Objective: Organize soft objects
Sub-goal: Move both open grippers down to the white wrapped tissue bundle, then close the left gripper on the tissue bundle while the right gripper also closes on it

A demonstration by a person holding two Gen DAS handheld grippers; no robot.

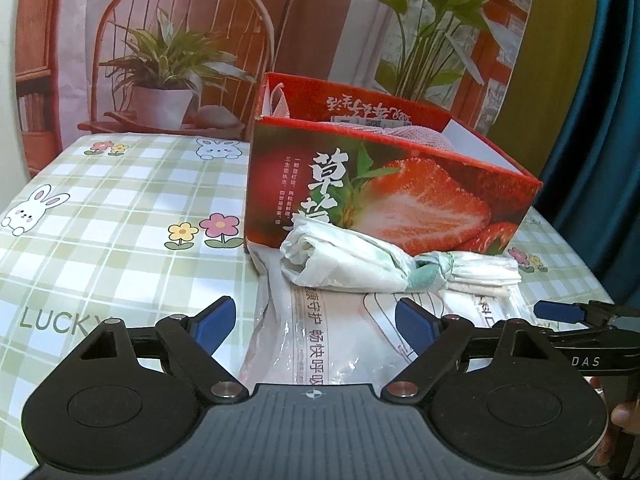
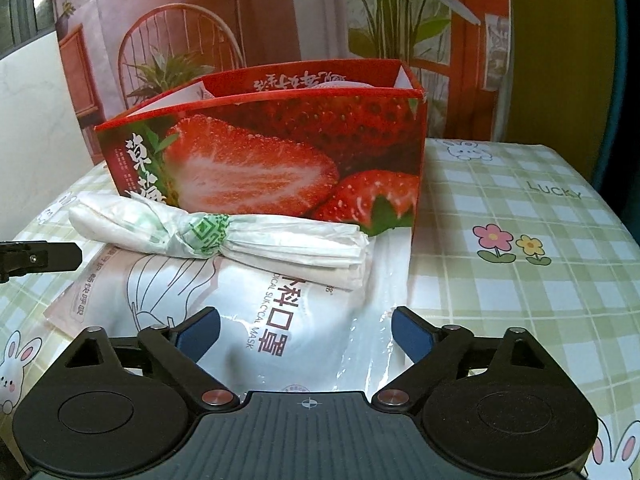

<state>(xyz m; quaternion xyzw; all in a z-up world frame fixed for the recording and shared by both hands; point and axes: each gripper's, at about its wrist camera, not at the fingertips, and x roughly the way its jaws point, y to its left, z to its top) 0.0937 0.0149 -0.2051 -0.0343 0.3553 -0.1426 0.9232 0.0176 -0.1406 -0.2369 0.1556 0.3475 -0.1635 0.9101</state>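
A white tissue pack twisted in a plastic wrap with a green band lies on a flat white surgical-mask bag, just in front of the red strawberry box. My left gripper is open and empty, low over the mask bag, a little short of the tissue pack. My right gripper is open and empty over the same bag from the other side; its finger also shows in the left wrist view. The box holds some pale soft items.
The table wears a green checked cloth with rabbits and flowers. A printed backdrop with a chair and plants hangs behind the table. A teal curtain hangs at the right.
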